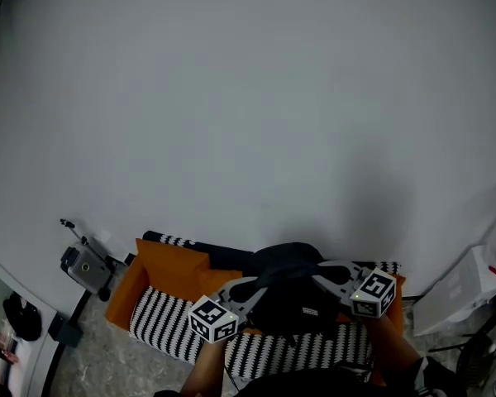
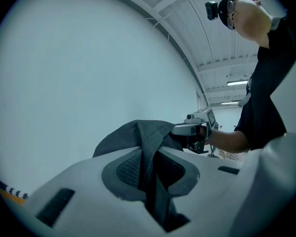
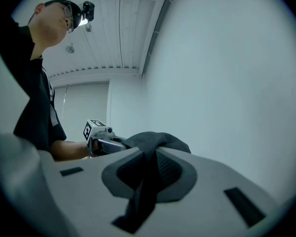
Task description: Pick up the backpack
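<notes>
- Clamping a strap (image 2: 148,157) each, left gripper (image 1: 250,288) and right gripper (image 1: 323,273) share the load (this should keep it level).
- Backpack (image 1: 291,301) hangs between them, over the striped sofa (image 1: 161,321).

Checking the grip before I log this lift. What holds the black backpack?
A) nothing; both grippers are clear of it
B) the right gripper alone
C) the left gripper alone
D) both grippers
D: the left gripper and the right gripper are each shut on a dark strap of the backpack, which sits between them over the striped sofa.
</notes>
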Tool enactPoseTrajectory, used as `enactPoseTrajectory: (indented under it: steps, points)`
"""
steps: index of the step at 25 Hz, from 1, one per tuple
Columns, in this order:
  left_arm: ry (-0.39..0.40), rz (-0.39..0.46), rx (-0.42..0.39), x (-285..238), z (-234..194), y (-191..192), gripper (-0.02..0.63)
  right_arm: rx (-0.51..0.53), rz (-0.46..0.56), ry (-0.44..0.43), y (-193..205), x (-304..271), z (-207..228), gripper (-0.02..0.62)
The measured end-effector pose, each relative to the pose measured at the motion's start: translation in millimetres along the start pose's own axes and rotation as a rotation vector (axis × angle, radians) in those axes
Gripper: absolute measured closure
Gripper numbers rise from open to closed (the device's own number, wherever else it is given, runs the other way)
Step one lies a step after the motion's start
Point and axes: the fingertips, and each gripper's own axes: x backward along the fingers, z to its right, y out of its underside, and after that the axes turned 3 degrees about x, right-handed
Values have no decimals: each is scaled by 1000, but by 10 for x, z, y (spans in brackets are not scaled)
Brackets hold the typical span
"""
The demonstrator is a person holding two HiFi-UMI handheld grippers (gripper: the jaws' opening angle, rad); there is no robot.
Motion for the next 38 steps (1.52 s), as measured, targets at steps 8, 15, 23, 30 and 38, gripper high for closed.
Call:
enactPoseTrajectory:
  steps: [8, 15, 23, 30, 38]
  points:
    - [20, 42, -88, -23, 28, -485, 535, 31, 97, -17, -421, 37, 32, 546]
    - [53, 75, -124, -54, 113, -824, 535, 118, 160, 1, -768, 114, 63, 546]
    - [52, 133, -196, -26, 101, -1239, 537, 185, 299, -36, -1303, 151, -67, 546]
    - [78, 172, -234, -69, 113, -1462, 538, 242, 289, -16, -1393, 169, 43, 548]
    - [97, 208, -270, -38, 94, -1700, 538, 293, 308, -13, -1567, 145, 42, 548]
